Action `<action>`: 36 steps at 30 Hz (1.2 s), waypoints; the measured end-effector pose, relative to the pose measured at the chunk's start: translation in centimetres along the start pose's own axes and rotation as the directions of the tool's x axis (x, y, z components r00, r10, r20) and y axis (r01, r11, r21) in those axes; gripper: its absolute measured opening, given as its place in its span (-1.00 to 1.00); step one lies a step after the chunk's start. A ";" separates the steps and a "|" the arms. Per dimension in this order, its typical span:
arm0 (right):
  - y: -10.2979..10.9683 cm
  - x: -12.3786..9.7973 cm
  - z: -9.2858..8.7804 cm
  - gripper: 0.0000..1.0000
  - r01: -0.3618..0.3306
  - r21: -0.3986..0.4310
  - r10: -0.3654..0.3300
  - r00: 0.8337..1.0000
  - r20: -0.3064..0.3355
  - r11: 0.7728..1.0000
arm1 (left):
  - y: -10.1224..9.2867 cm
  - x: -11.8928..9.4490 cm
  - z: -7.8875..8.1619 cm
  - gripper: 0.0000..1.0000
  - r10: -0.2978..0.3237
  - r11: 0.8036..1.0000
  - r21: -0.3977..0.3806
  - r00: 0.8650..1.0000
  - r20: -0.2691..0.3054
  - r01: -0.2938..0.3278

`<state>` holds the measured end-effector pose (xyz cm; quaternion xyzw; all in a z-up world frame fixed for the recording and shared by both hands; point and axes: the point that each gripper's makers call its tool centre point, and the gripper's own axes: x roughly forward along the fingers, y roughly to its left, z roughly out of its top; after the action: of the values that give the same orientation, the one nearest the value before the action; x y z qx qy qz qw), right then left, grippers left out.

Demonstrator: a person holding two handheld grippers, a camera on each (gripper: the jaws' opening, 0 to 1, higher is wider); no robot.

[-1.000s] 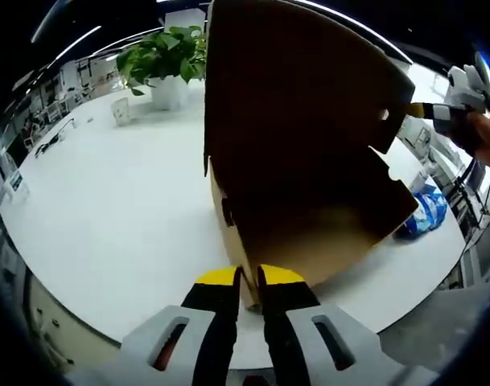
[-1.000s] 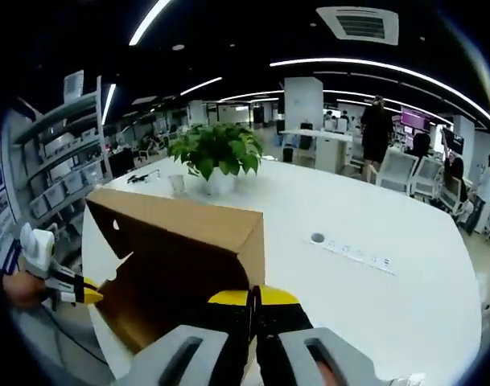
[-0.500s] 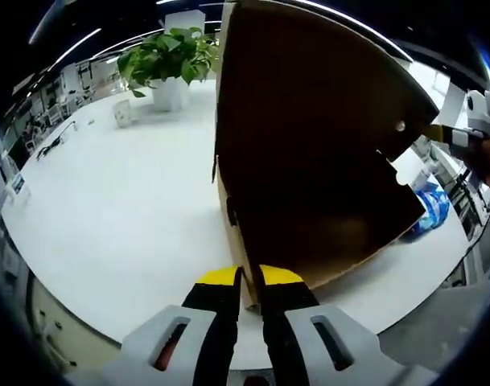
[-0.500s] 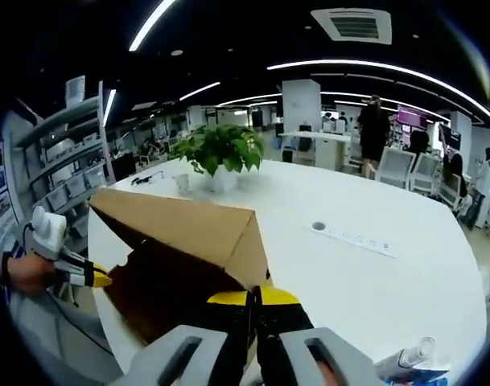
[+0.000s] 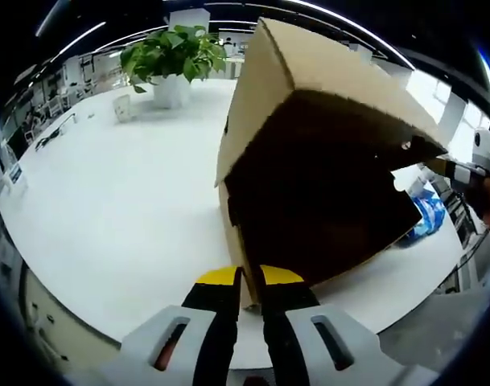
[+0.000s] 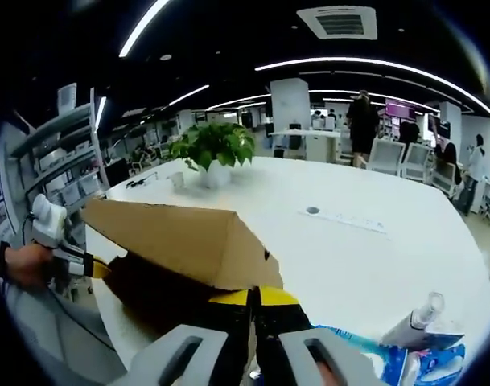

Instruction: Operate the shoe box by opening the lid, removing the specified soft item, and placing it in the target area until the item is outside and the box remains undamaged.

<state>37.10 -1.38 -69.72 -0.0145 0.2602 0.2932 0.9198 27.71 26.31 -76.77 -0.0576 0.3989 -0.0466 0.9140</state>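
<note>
Both hand-held grippers, left (image 5: pixel 249 277) and right (image 6: pixel 253 297), pinch opposite edges of the brown cardboard shoe box (image 5: pixel 325 161), likely tipping it over the white counter (image 5: pixel 108 201) edge to empty it.

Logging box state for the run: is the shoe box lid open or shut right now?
Open. The lid is raised above the shoe box, exposing its dark interior; the left gripper and right gripper each clamp a cardboard edge.
</note>
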 end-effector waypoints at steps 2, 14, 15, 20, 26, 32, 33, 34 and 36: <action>-0.1 -0.1 -0.7 -1.00 -0.002 0.030 0.002 1.000 -0.002 1.000 | -0.1 0.0 0.1 -0.86 0.001 1.000 0.013 1.000 -0.001 -0.001; -0.3 -0.9 -3.4 -1.00 -0.005 0.130 0.006 1.000 -0.011 0.992 | -0.6 -0.9 1.0 -0.86 0.002 1.000 0.001 1.000 0.022 -0.002; -0.3 -0.9 -3.5 -1.00 -0.006 0.135 0.008 1.000 -0.011 0.991 | -0.6 -1.0 1.3 -0.86 0.004 1.000 0.005 1.000 0.028 -0.004; -0.5 -1.2 -4.0 -1.00 -0.010 0.175 0.011 1.000 -0.004 0.985 | -0.5 -1.7 2.4 -1.00 0.012 0.998 0.055 0.998 0.056 -0.015; -0.3 -1.0 -4.9 -1.00 -0.013 0.195 0.016 1.000 -0.011 0.981 | -1.3 -2.0 2.7 -1.00 -0.015 0.998 0.057 0.997 0.071 0.011; 0.0 -1.1 -6.1 -1.00 -0.017 0.206 0.023 0.999 -0.030 0.978 | -1.4 -2.1 2.2 -1.00 -0.022 0.999 0.046 0.997 0.069 0.019; 0.0 -1.1 -6.4 -1.00 -0.017 0.210 0.025 0.999 -0.035 0.978 | -1.5 -2.1 2.1 -1.00 -0.026 0.999 0.046 0.997 0.070 0.022; 0.0 -1.1 -6.6 -1.00 -0.017 0.214 0.025 0.999 -0.038 0.977 | -1.5 -2.2 2.1 -1.00 -0.028 0.999 0.046 0.997 0.072 0.025; 0.0 -1.1 -7.0 -1.00 -0.016 0.221 0.026 0.999 -0.046 0.975 | -1.4 -2.2 2.2 -1.00 -0.028 0.998 0.049 0.997 0.073 0.024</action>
<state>33.05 -3.22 -75.27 0.0832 0.3135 0.2718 0.9060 27.72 25.35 -73.49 -0.0425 0.3629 -0.0660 0.9285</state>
